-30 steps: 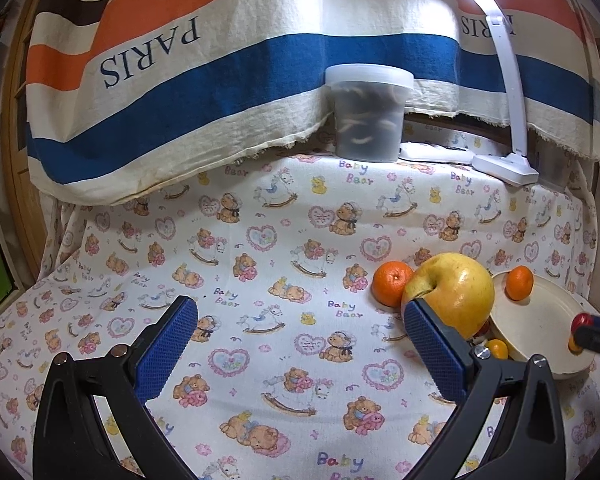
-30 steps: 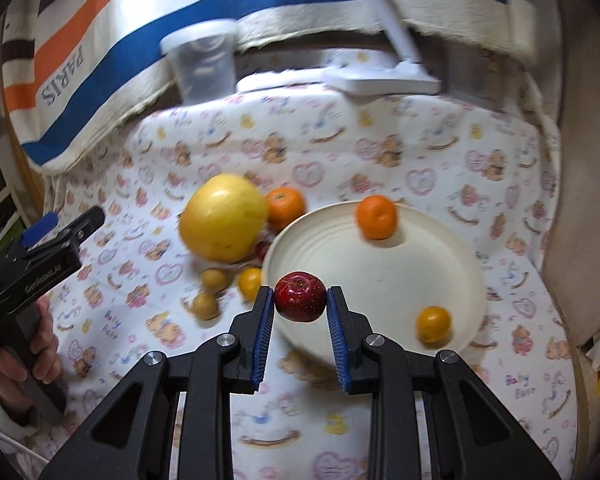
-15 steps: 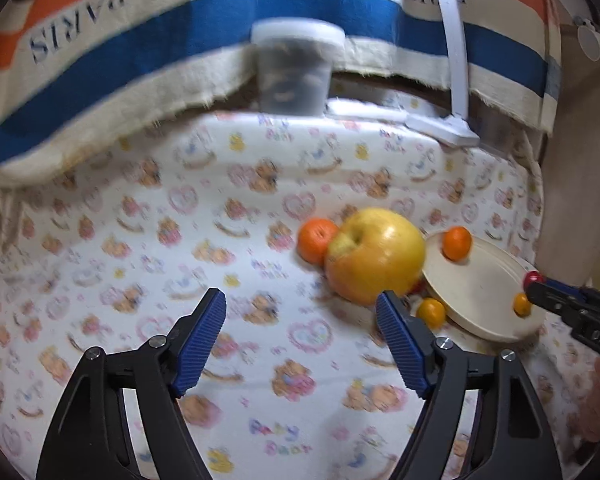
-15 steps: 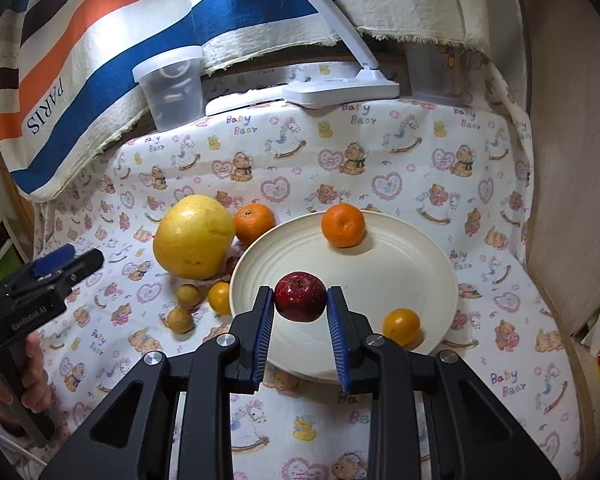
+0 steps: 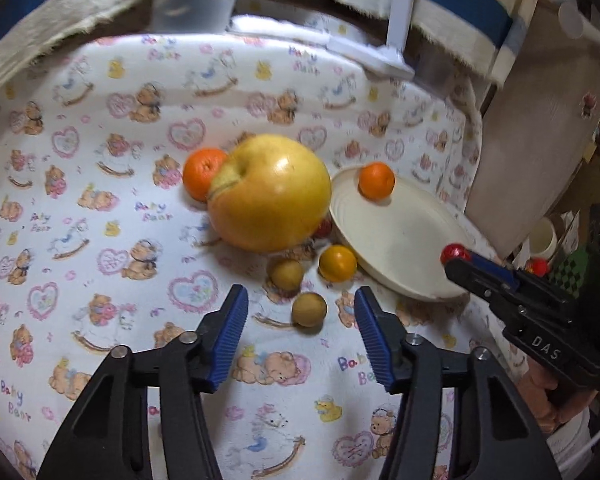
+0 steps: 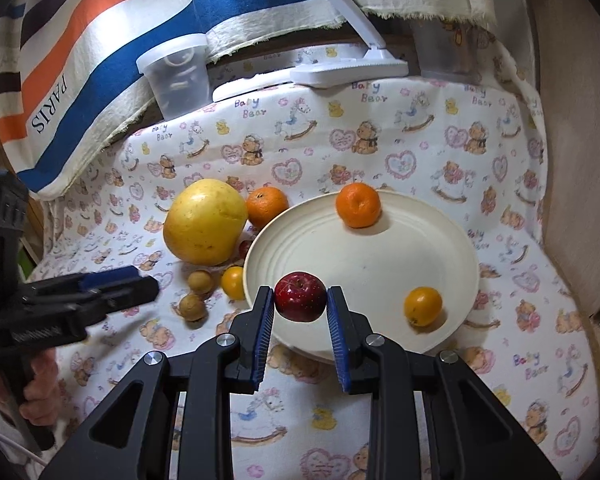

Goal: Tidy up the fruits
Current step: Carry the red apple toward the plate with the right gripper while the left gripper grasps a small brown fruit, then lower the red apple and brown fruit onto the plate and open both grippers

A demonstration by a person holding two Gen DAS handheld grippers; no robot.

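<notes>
Right gripper (image 6: 300, 312) clamps small red apple (image 6: 301, 297) over plate's near rim (image 6: 380, 350); early release drops it outside. Left gripper (image 5: 302, 322), jaws just closing, nothing gripped, frames brown fruit (image 5: 309, 309).

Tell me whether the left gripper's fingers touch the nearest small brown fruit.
Apart. The left wrist view shows tablecloth between the brown fruit and both fingers.
</notes>
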